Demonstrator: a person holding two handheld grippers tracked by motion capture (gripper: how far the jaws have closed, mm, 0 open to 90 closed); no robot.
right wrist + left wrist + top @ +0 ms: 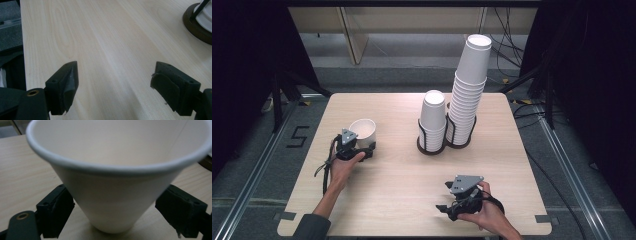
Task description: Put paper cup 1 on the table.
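The paper cup (117,182) is so near in the left gripper view that its rim runs off the top and both sides, and it looks soft and blurry. It hides the table (22,167) behind it. Beside the cup, the pads (56,213) sit very near its wall, but whether they press on it cannot be told. In the right gripper view, the dark holder base (197,27) is cut off at the right edge.

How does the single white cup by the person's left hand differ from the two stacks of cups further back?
The single cup stands mouth up on the bare table; the short stack and the tall stack sit upside down in black holders. The single cup sits between the left gripper jaws; the stacks stand untouched. All are white paper.
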